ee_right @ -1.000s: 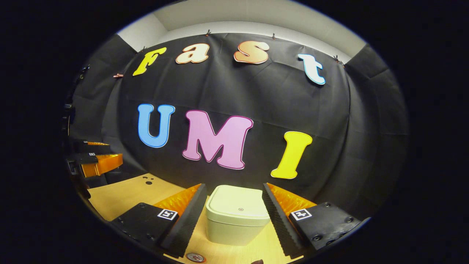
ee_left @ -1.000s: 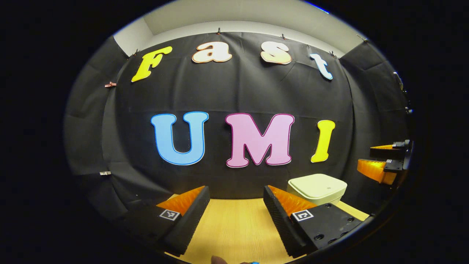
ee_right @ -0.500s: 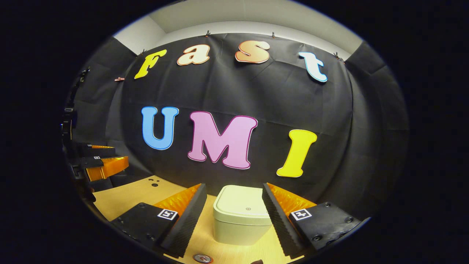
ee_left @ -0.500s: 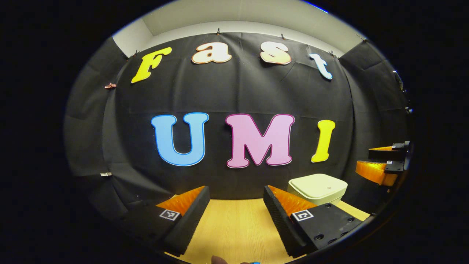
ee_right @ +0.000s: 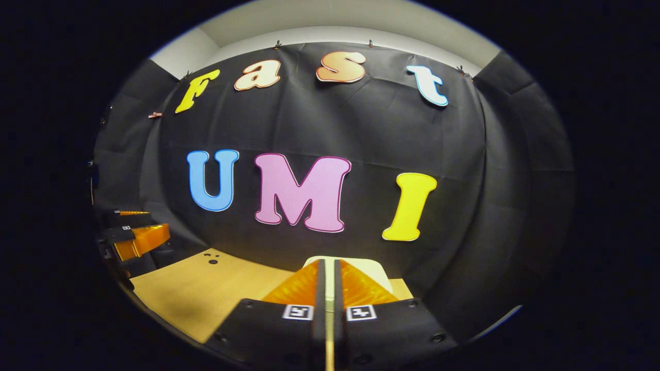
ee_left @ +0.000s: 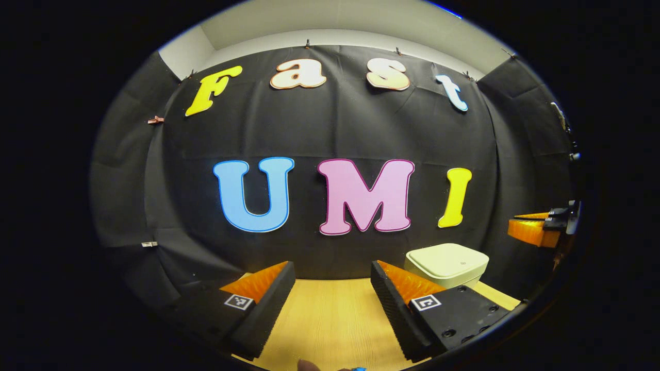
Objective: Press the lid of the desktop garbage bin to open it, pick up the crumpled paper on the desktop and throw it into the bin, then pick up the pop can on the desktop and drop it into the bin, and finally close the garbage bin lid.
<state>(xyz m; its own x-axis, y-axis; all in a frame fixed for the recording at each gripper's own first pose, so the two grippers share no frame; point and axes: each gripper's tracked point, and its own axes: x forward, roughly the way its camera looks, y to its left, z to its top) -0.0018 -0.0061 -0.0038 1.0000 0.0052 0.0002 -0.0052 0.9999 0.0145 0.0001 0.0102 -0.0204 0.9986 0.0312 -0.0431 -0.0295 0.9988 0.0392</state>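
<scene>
The cream garbage bin (ee_left: 447, 263) stands on the wooden table at the back right of the left gripper view, its lid down. My left gripper (ee_left: 331, 273) hangs open over bare table to the left of the bin, holding nothing. In the right gripper view my right gripper (ee_right: 326, 264) is shut, with only a thin slit between its fingers and nothing in them. Its tips point at the bin (ee_right: 372, 269), whose lid peeks out behind them. Farther off, the right gripper (ee_left: 512, 222) is seen at the right edge, and the left gripper (ee_right: 157, 221) at the left edge.
The wooden table (ee_right: 206, 288) runs back to the black cloth wall, with a few small dark holes (ee_right: 211, 257) near its far left. The bin stands close to that wall. A bare stretch of table (ee_left: 330, 319) lies under the left gripper.
My right gripper has shut its fingers and shifted, so the bin that sat between its open fingers is now mostly hidden behind them. The left gripper has stayed still.
</scene>
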